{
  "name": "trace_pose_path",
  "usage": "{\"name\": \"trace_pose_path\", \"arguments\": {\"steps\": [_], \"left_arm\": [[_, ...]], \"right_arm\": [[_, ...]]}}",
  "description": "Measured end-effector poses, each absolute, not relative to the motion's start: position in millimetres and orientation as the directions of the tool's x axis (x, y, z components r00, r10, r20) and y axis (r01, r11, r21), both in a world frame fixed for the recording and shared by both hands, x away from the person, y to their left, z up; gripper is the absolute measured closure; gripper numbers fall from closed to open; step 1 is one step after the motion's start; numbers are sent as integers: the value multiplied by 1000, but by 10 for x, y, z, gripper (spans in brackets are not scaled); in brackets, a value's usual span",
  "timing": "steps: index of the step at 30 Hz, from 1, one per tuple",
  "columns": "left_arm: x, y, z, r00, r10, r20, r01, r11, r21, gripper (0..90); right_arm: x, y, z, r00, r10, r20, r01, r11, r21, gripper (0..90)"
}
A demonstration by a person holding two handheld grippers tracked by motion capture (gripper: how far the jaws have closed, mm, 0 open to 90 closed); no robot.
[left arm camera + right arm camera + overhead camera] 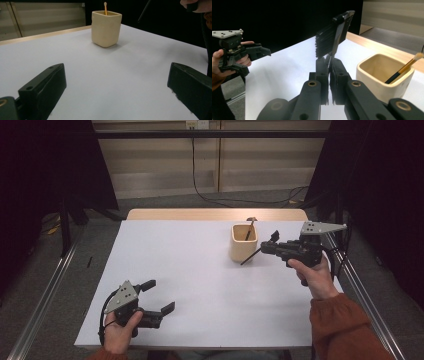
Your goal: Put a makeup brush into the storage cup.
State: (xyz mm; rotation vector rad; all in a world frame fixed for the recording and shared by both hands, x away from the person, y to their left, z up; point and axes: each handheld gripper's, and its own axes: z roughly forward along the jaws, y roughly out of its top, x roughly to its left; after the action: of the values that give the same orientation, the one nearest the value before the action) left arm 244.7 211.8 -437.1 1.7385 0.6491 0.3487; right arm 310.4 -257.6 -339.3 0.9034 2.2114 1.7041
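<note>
The right hand-held gripper [272,245] is clamped on a thin black brush [335,40], seemingly a comb-toothed one, its handle slanting down toward the bench [190,285]. Just beside it stands a squarish cream cup [244,242]. The left hand-held gripper [159,296] gapes wide, empty.

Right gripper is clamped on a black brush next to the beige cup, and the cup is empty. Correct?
Not quite: the cup isn't empty. The right gripper view shows a brush with a black and gold handle leaning inside it. The rest holds: the right gripper is shut on a black brush, beside the cup.
</note>
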Motion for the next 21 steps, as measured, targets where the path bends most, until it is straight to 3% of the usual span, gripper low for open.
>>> {"name": "trace_pose_path", "arguments": {"steps": [21], "left_arm": [[2448, 2121, -4367, 804, 586, -100, 238, -163, 957, 21]], "right_arm": [[3419, -2628, -3123, -759, 631, 161, 325, 153, 933, 854]]}}
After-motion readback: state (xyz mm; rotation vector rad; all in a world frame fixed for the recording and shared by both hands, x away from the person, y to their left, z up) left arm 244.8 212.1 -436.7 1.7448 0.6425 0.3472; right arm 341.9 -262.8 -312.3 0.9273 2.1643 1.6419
